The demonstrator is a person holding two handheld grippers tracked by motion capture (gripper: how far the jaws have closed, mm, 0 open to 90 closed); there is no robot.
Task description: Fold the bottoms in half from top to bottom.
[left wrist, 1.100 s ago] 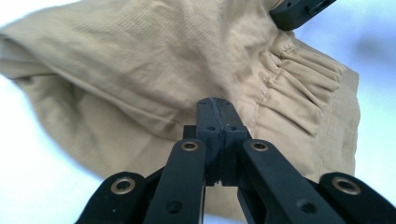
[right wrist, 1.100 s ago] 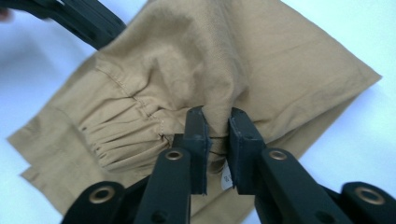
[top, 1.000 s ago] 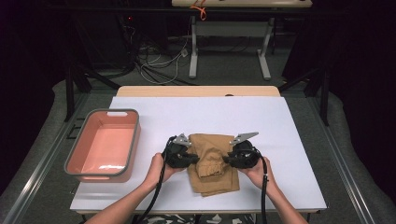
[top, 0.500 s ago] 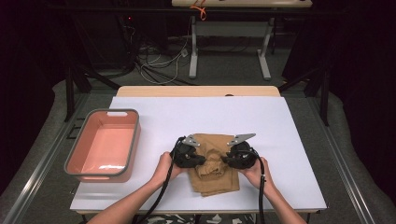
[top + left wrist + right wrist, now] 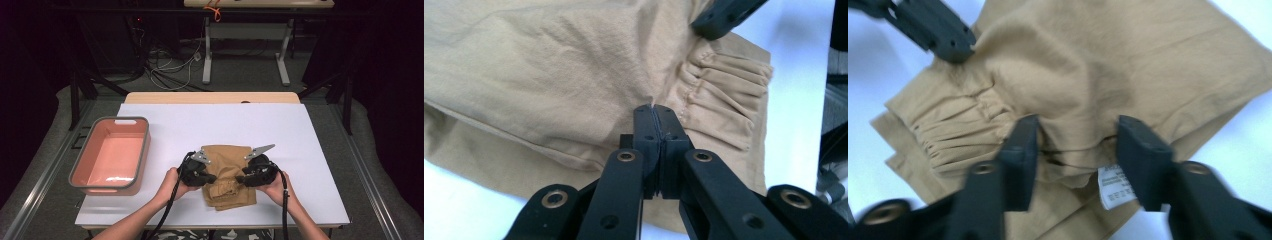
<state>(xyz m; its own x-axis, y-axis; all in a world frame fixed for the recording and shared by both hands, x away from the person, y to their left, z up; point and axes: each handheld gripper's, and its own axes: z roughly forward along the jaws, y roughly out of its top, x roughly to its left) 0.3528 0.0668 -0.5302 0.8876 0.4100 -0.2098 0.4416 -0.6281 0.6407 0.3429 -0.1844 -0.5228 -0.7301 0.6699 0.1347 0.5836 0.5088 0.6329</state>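
A folded tan garment [image 5: 227, 175] is seen lying on the white table [image 5: 310, 150], near the front edge and slightly right of centre; its gathered elastic waistband [image 5: 724, 107] is turned toward the person's side, and a small white label [image 5: 1115, 187] is visible at the fabric's edge in the right gripper view; the left hand-held gripper [image 5: 210, 178] is placed at the garment's left side and the right hand-held gripper [image 5: 241, 178] at its right side, each being held by a hand, the left hand [image 5: 170, 184] and the right hand [image 5: 277, 187], with the forearms entering from the bottom of the high view; in the left gripper view the left hand-held gripper's jaws are pressed fully together, with a small pinch of tan cloth caught at their tips just beside the waistband gathers; in the right gripper view the right hand-held gripper's jaws are spread wide apart, a raised fold of the cloth being seen between them but not clamped; the tip of the other gripper is seen at the upper left of that view, touching the cloth; a pink basin [image 5: 112, 155] with a grey rim is set at the table's left edge, well apart from the garment; black cables are trailed from both grippers toward the person
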